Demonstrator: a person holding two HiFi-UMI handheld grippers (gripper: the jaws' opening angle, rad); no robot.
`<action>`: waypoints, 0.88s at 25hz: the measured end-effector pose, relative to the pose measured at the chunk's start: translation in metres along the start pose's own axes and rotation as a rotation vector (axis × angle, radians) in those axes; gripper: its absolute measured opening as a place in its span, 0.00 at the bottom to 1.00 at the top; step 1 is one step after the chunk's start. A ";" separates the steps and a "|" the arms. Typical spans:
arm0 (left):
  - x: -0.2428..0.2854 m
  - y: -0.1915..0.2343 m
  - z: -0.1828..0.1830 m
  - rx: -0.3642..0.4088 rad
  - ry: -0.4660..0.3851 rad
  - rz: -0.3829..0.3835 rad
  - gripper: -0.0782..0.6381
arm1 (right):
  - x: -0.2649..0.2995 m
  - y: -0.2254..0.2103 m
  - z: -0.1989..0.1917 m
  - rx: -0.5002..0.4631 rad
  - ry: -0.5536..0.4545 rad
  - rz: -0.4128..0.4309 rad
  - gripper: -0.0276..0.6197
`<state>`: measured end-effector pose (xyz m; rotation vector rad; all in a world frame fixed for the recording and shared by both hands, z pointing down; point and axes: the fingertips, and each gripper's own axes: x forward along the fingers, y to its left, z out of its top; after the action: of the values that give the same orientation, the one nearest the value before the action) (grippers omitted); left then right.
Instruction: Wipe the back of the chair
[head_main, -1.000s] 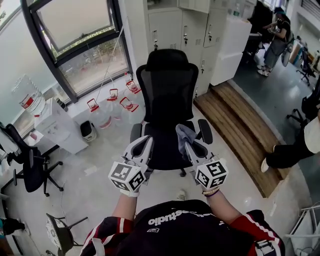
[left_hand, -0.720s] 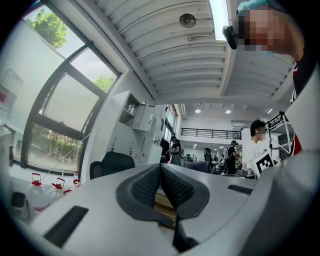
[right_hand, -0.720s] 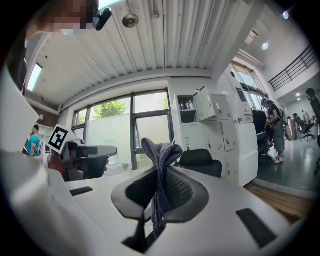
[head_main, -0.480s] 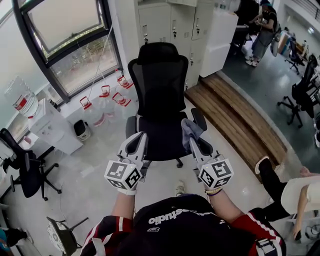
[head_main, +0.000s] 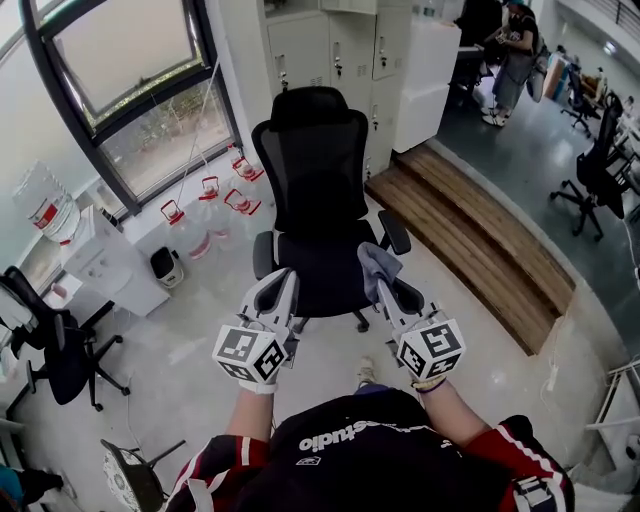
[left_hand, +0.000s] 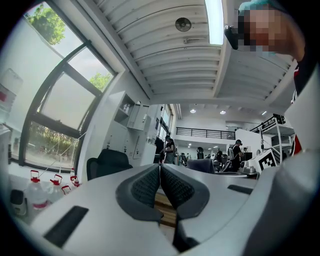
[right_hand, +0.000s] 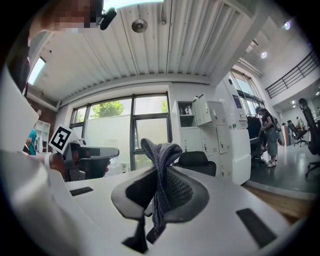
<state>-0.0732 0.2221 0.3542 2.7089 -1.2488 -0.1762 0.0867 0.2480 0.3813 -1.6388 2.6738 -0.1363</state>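
A black mesh office chair (head_main: 312, 180) stands ahead of me, its seat towards me and its backrest (head_main: 310, 170) upright beyond. Its headrest shows in the right gripper view (right_hand: 196, 160) and the left gripper view (left_hand: 107, 164). My right gripper (head_main: 381, 283) hovers over the chair's right armrest, shut on a grey cloth (head_main: 377, 263), which bunches up between the jaws (right_hand: 159, 165). My left gripper (head_main: 284, 290) is held level beside it, over the seat's left front, jaws pressed together with nothing between them (left_hand: 160, 184).
White lockers (head_main: 330, 50) stand behind the chair, water jugs with red handles (head_main: 205, 215) by the window at left. A wooden step (head_main: 470, 240) runs to the right. Another black chair (head_main: 55, 345) is at far left, and a person (head_main: 510, 50) at far right.
The view has shifted slightly; the chair sits a little further left and lower than a second ago. Both grippers keep the same pose, with the cloth still held.
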 end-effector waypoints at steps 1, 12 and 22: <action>-0.001 -0.002 -0.001 -0.002 0.001 0.000 0.14 | -0.003 -0.001 -0.001 0.000 0.003 -0.001 0.13; -0.013 -0.021 -0.001 -0.016 0.001 -0.021 0.14 | -0.024 0.009 0.004 -0.001 0.011 -0.005 0.13; -0.014 -0.028 0.001 -0.024 0.006 -0.039 0.14 | -0.028 0.016 0.011 -0.010 0.017 -0.003 0.13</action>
<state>-0.0619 0.2510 0.3484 2.7132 -1.1850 -0.1859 0.0857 0.2791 0.3679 -1.6513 2.6889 -0.1379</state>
